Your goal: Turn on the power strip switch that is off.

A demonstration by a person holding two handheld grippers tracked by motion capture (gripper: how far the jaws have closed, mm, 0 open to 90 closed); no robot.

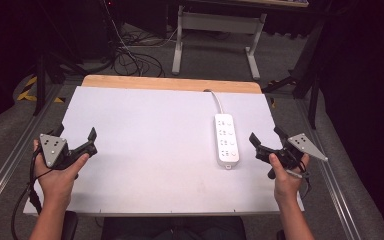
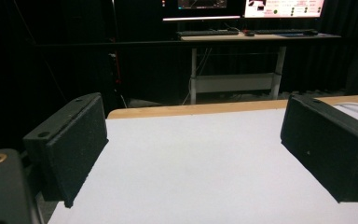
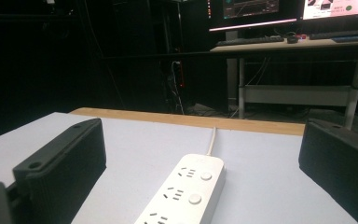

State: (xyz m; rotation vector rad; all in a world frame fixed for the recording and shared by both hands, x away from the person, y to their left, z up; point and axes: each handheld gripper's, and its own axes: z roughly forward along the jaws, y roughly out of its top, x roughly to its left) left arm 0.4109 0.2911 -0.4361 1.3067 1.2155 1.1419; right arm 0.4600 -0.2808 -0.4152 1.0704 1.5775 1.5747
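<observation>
A white power strip point(image 1: 227, 139) lies flat lengthwise on the table's right side, apparently untouched.

- A lab or test room with black curtains around a work table point(image 1: 130, 150) covered by a white sheet.
- A desk point(image 3: 307, 44) behind carries lit monitors point(image 3: 244, 11) and keyboards point(image 3: 249, 41).
- Loose cables point(image 1: 130, 55) lie on the grey floor.

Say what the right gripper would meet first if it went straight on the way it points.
Probably the white power strip, lying low between the open right gripper's jaws; if it keeps above the table, it could pass over it.
</observation>
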